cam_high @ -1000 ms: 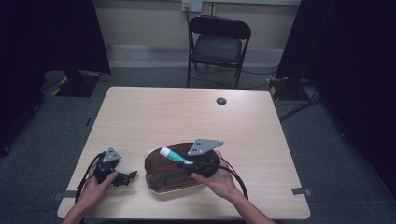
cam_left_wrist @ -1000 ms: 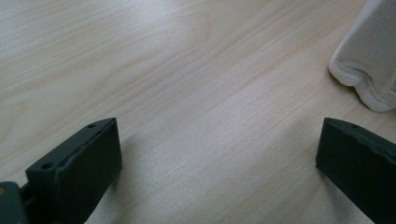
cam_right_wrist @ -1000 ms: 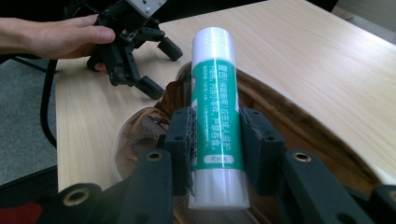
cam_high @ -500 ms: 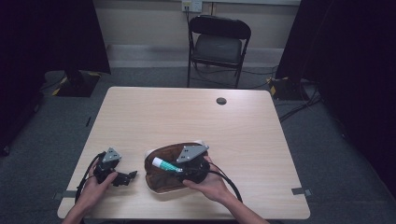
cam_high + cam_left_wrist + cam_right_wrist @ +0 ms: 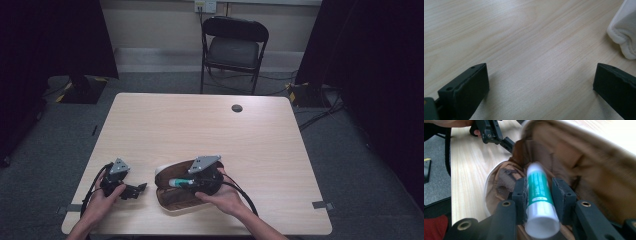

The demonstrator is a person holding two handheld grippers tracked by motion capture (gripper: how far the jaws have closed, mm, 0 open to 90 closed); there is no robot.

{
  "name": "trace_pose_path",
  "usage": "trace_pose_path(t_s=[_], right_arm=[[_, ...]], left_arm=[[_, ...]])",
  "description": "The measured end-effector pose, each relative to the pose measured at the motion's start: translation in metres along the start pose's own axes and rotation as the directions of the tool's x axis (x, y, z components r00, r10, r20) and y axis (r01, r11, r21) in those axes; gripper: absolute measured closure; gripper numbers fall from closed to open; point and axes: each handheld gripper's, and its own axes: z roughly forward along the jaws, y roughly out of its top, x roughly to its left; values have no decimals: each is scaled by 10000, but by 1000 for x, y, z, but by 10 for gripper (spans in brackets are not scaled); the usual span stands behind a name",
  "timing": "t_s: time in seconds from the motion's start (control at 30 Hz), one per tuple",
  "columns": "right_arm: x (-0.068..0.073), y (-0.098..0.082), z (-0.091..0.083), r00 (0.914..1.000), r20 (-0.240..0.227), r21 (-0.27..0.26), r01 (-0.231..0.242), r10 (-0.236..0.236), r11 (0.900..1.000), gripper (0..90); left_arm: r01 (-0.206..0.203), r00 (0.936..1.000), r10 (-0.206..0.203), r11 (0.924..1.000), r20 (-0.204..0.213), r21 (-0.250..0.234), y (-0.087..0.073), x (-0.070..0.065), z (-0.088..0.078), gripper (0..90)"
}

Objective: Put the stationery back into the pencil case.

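A brown pouch [image 5: 175,199] with a white rim lies open near the table's front edge; its brown lining [image 5: 584,167] spreads across the right gripper view. My right gripper [image 5: 181,183] is shut on a green and white tube [image 5: 539,195], held lengthwise just over the pouch's opening. The tube [image 5: 176,183] points left in the high view. My left gripper [image 5: 141,188] rests on the table left of the pouch, open, with bare wood between its jaws. The pouch's white edge [image 5: 624,32] lies at the upper right of the left gripper view.
The light wooden table [image 5: 210,130] has a small dark round grommet [image 5: 237,108] near its far edge. A black folding chair [image 5: 234,50] stands behind the table. Cables [image 5: 245,197] trail from both grippers along the front edge.
My right gripper has carried the tube leftward and down, from above the pouch's right end to over its opening. The left gripper has stayed put.
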Motion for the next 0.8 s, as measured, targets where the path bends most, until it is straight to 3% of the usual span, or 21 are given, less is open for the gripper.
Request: trace_pose_path(t_s=[0.13, 0.4, 0.8], right_arm=[[-4, -1, -4, 9997, 111, -109, -203, 204, 9997, 648], [-6, -5, -9, 9990, 421, -7, -149, 150, 9999, 648], [-21, -20, -27, 9951, 720, -266, -665, 683, 9974, 699]], left_arm=[[27, 10000, -27, 10000, 5, 2, 0, 0, 0, 0], [29, 10000, -29, 10000, 10, 1, 0, 0, 0, 0], [-7, 10000, 7, 10000, -21, -5, 1, 1, 1, 0]])
